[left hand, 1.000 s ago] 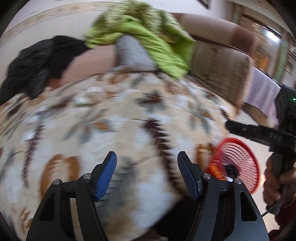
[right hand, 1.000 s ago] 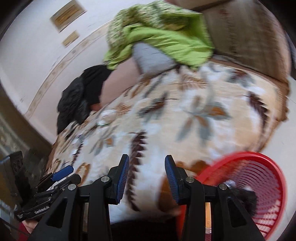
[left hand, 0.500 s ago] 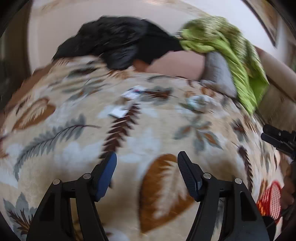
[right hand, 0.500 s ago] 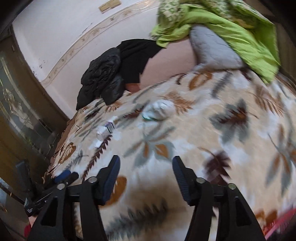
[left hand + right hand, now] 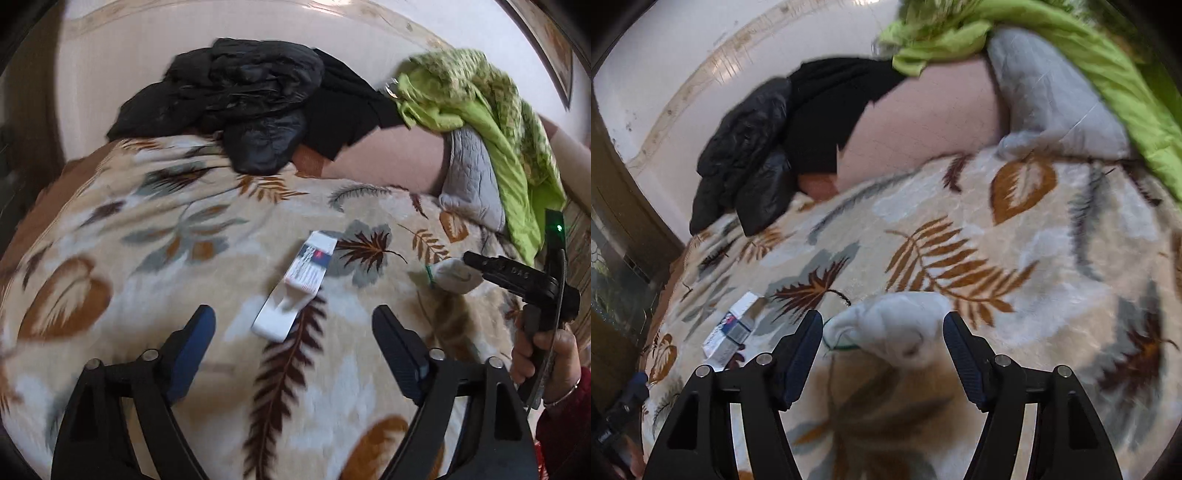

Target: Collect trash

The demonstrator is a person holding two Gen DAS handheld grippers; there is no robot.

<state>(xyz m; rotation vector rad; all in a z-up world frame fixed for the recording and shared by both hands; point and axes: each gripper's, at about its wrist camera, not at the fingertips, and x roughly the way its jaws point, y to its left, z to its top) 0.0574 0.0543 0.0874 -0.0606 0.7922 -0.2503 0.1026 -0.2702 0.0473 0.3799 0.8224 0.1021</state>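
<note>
A flattened white carton with blue and red print (image 5: 299,286) lies on the leaf-patterned blanket (image 5: 147,258), just ahead of my open left gripper (image 5: 293,343). It also shows in the right wrist view (image 5: 729,338), far left. A crumpled white wrapper with a green strip (image 5: 897,330) lies between the open fingers of my right gripper (image 5: 882,347). In the left wrist view the wrapper (image 5: 452,275) sits at the tip of the right gripper (image 5: 480,264), held by a hand.
A black jacket (image 5: 243,110) and a green cloth (image 5: 491,122) over a grey cushion (image 5: 471,184) lie at the back of the bed against the wall. A dark door frame (image 5: 624,229) stands at the left.
Both grippers swung away from the red basket and moved in over the blanket. The left now faces the carton closely; the right has come down around the white wrapper. Both opened wider.
</note>
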